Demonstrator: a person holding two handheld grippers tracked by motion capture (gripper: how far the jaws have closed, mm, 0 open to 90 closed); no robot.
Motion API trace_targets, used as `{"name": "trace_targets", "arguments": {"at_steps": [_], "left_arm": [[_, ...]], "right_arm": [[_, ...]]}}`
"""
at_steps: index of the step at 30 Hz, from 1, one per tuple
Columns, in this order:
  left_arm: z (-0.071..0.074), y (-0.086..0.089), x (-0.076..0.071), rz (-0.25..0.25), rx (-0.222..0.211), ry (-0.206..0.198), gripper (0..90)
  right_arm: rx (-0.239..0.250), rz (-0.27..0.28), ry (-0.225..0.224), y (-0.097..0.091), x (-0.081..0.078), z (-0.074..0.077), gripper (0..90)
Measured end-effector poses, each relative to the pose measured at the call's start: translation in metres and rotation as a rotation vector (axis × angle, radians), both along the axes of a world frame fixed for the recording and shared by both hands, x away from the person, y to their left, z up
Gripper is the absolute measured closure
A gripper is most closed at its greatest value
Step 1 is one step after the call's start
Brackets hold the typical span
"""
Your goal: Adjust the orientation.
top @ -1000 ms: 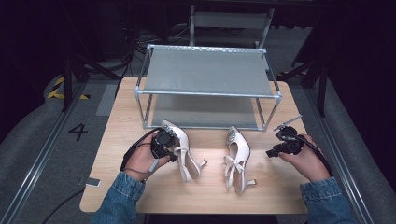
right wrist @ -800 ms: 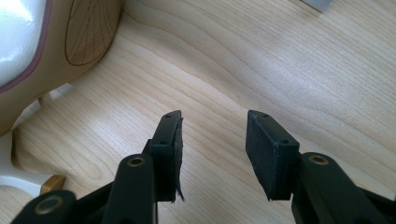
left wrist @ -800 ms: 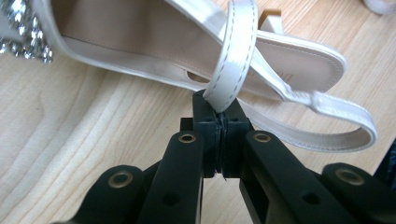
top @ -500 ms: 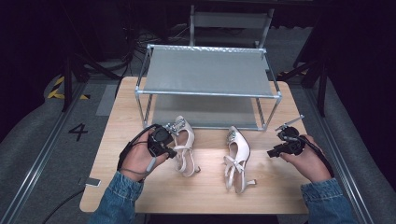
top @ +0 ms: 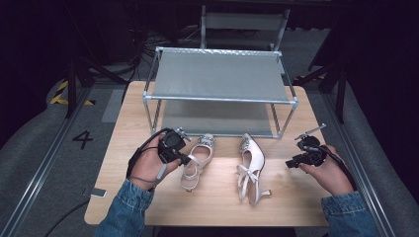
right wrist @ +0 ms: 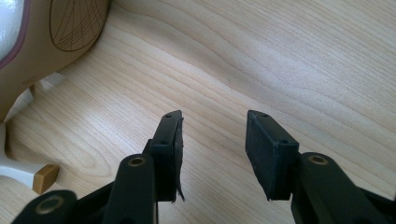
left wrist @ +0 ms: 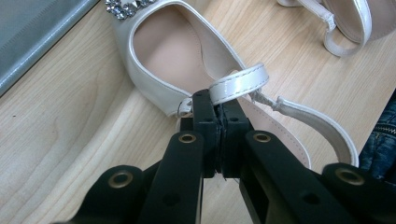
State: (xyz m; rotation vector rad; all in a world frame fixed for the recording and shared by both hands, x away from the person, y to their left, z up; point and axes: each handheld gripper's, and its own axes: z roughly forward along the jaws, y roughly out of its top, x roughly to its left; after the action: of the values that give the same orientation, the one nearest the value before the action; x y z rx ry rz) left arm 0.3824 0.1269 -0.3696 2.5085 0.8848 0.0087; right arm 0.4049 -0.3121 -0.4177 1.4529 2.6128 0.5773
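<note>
Left claw [left wrist: 218, 109] pinches strap of left shoe [top: 196, 158] on table [top: 217, 202]. Right claw [right wrist: 212, 140] spread, empty, beside right shoe [top: 250, 163].

A light wooden table [top: 148, 103] stands lit in a dark room. On its far half sits a two-tier metal rack [top: 220, 79] with grey shelves. Behind the rack, a grey chair [top: 244, 22] and tangled cables [top: 148, 44]. Left of the table, grey floor [top: 39, 143] bears a painted numeral 4 [top: 82, 139] and yellow-black tape [top: 62, 94].
</note>
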Motion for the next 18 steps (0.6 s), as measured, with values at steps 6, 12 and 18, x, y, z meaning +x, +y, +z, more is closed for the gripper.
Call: {"name": "trace_targets", "arguments": {"at_steps": [6,12,18], "left_arm": [[0.003,-0.003,0.001,0.026,-0.100,-0.003,67.8],[0.003,-0.011,0.001,0.039,-0.140,-0.033,55.8],[-0.007,-0.028,0.004,0.071,-0.157,-0.004,54.8]], "right_arm": [[0.000,-0.005,0.002,-0.002,-0.002,-0.002,57.4],[0.002,-0.016,0.003,-0.006,-0.004,-0.003,57.0],[-0.001,-0.027,0.011,-0.008,-0.006,-0.005,56.6]]}}
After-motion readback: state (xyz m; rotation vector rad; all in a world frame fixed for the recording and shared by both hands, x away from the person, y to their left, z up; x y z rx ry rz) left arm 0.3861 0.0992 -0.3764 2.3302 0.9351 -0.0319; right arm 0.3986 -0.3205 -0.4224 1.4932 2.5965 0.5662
